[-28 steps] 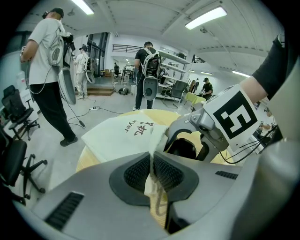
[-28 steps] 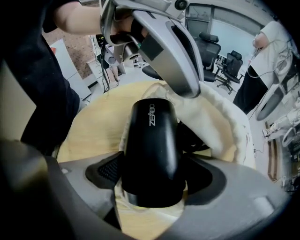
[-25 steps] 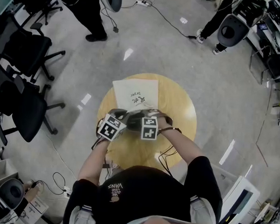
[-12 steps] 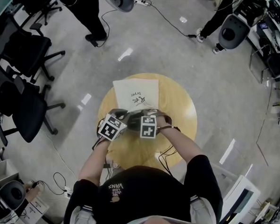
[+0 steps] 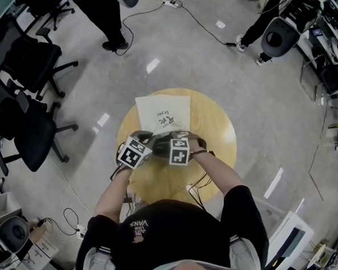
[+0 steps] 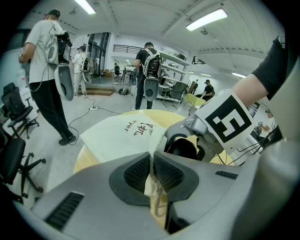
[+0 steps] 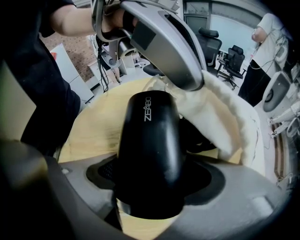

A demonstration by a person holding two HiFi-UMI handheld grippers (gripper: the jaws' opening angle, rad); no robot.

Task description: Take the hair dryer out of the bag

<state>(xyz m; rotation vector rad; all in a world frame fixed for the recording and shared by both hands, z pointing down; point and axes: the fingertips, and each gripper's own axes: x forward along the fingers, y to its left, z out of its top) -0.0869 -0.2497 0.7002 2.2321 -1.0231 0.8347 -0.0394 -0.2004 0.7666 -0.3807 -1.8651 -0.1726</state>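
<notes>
Two grippers meet at the near end of the white cloth bag (image 5: 162, 110) on the round table (image 5: 215, 128): the left gripper (image 6: 152, 174) pinches its limp rim, the right gripper (image 7: 149, 199) clamps the black hair dryer (image 7: 149, 136) at the mouth, whose stiff, glossy barrel probably slips unless squeezed mid-body.
</notes>
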